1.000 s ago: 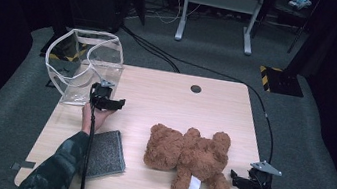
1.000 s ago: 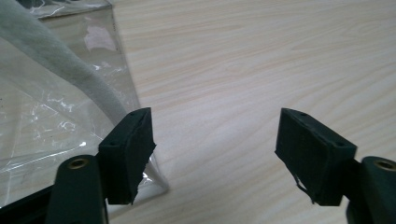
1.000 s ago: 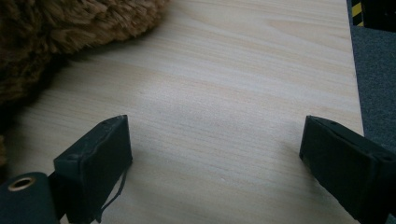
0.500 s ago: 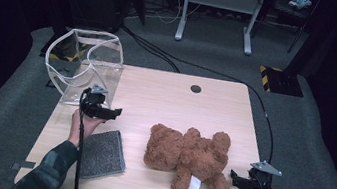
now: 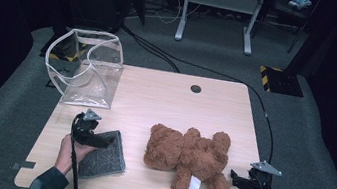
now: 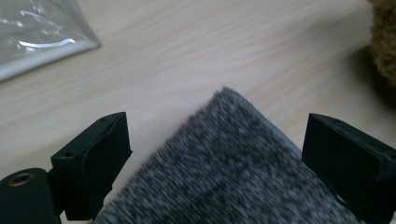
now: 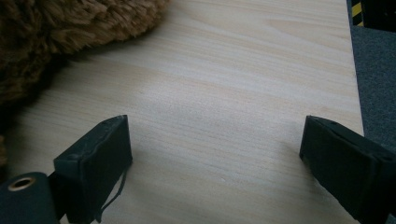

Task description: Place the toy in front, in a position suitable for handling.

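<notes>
The left gripper (image 5: 99,140) is near the front left corner of the table (image 5: 165,99), over the grey cloth (image 5: 101,158) that lies flat there. Its jaws have just been opening and now stand wide on both sides of the cloth's corner, without pressing it. The right gripper (image 5: 237,181) rests near the front right corner, jaws wide with nothing between them, just beside the bear (image 5: 188,153). The clear bag (image 5: 86,69) stands at the back left corner.
</notes>
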The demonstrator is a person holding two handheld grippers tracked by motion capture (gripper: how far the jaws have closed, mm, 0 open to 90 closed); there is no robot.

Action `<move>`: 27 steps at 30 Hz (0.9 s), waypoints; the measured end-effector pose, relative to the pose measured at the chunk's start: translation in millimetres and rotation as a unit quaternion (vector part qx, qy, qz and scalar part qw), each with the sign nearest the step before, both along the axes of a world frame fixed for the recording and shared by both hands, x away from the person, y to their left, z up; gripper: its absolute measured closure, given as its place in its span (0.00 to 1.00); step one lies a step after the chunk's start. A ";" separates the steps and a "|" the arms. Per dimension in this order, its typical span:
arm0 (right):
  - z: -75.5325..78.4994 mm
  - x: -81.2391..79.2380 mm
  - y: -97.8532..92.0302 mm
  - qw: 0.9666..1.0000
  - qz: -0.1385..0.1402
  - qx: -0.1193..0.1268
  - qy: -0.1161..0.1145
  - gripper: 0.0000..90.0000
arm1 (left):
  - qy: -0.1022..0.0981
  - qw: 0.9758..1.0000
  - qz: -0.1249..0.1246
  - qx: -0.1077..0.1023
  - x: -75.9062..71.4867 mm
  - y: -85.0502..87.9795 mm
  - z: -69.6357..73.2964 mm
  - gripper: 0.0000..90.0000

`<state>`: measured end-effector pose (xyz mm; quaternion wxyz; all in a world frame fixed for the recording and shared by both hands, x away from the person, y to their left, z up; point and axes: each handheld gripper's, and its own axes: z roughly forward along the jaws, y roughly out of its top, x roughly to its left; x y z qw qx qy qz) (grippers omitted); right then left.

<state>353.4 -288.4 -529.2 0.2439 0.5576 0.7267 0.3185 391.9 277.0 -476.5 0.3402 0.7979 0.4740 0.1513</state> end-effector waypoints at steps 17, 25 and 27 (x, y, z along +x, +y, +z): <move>0.0 0.0 0.0 1.000 0.000 0.000 0.000 0.09 | 0.022 0.999 0.002 0.049 -22.7 -17.7 -30.6 0.29; -0.1 -0.1 -0.3 1.000 0.002 -0.001 0.000 0.09 | 0.019 0.998 0.003 0.056 -24.6 -17.8 -33.0 0.44; 0.0 -0.1 -0.2 1.000 0.002 -0.001 0.000 0.09 | 0.018 0.998 0.002 0.055 -24.7 -16.4 -32.1 0.54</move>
